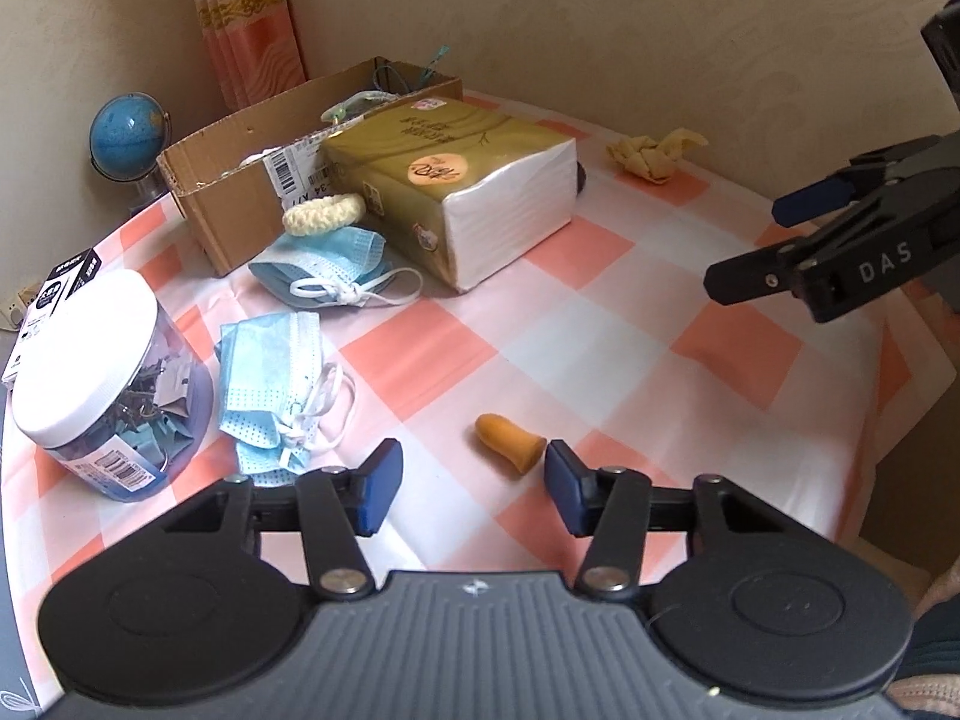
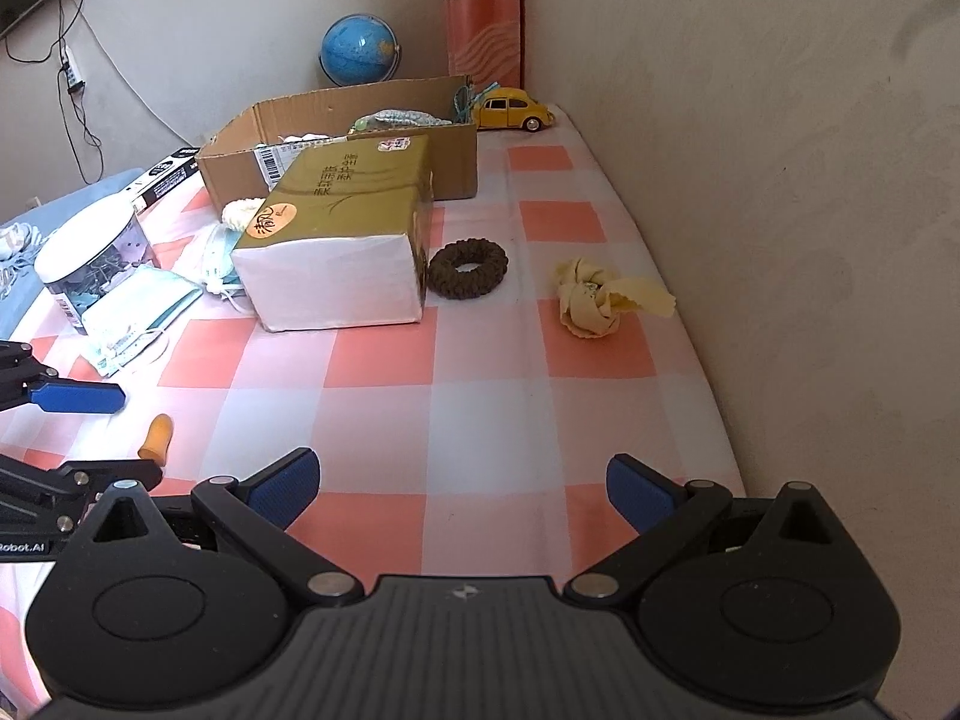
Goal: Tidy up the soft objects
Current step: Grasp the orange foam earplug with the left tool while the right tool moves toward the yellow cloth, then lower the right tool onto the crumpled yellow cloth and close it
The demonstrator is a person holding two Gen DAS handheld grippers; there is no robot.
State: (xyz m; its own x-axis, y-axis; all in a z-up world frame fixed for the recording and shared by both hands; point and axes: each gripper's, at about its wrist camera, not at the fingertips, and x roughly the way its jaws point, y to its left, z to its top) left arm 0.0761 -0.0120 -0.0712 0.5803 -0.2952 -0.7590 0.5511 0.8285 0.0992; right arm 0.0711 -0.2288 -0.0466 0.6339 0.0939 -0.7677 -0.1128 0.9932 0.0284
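Orange earplug [image 1: 511, 443] lies on the checked tablecloth [image 1: 600, 324], just ahead of your left gripper [image 1: 474, 483], fingers apart and empty.
You seem poised to pick it up: centre, lower, close gently. Right gripper [image 2: 462, 489] hangs wide open.

- Tablecloth [image 2: 480, 420]: salmon-pink and white checks, filling the frame's middle.
- Earplug [image 1: 510, 443], lower centre: orange.
- Face masks [image 1: 273, 384], left: light blue with white ear loops.
- Tissue pack [image 2: 336, 240]: olive-gold wrap, white end, orange round sticker.
- Scrunchie [image 2: 468, 269], centre: dark brown.
- Crumpled cloth [image 2: 591, 300], right: pale yellow.
- Cardboard box [image 2: 456, 162]: plain brown.
- Globe [image 2: 359, 49], top: blue.
- Toy car [image 2: 513, 108]: yellow.
- Gripper pads [image 2: 282, 483]: blue.
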